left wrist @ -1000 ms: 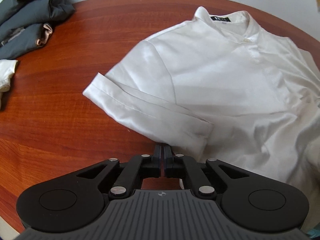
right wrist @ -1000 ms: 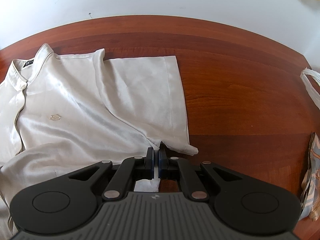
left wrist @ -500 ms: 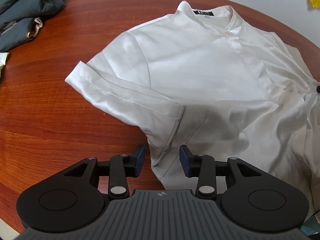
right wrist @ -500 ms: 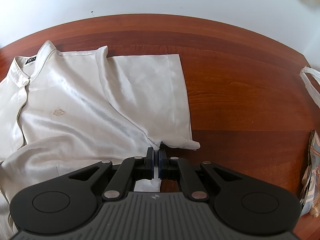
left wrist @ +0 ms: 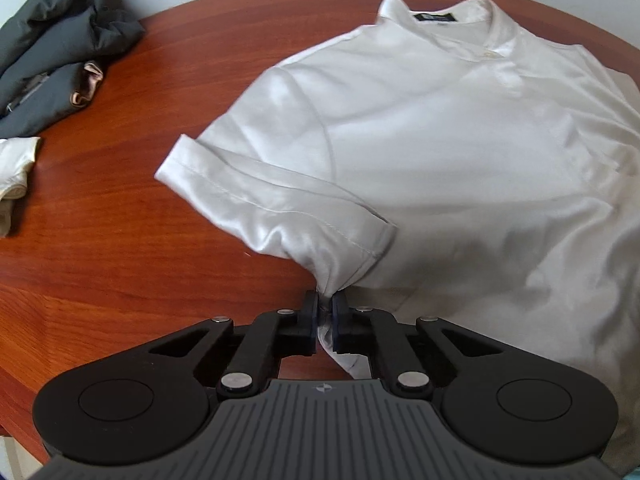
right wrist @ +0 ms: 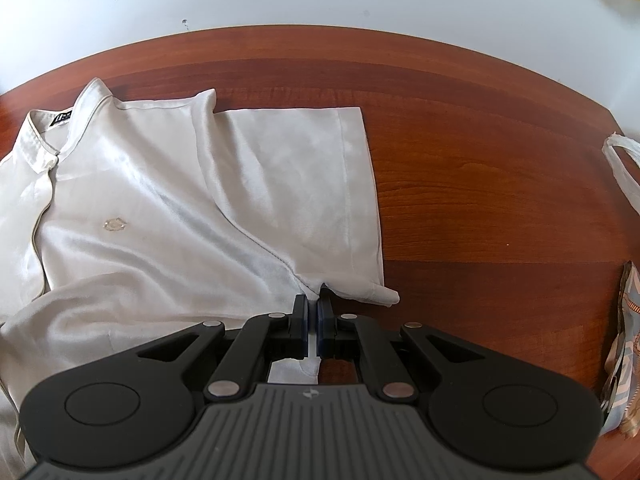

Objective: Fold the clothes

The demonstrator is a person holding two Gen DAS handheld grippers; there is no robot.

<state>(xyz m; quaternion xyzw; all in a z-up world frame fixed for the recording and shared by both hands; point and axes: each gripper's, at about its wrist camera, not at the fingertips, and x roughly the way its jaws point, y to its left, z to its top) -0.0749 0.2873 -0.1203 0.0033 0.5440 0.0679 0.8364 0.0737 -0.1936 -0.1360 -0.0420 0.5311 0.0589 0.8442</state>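
The white shirt [left wrist: 420, 152] lies front-up on the wooden table [left wrist: 100, 240], the left gripper [left wrist: 325, 304] closing on its sleeve's underarm fabric and the right gripper [right wrist: 313, 308] pinching the opposite underarm, so the slippery satin might slide free on lifting.

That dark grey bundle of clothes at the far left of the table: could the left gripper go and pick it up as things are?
Probably not yet: the left gripper is closing on the white shirt under its sleeve. Bare table lies between it and the dark grey bundle.
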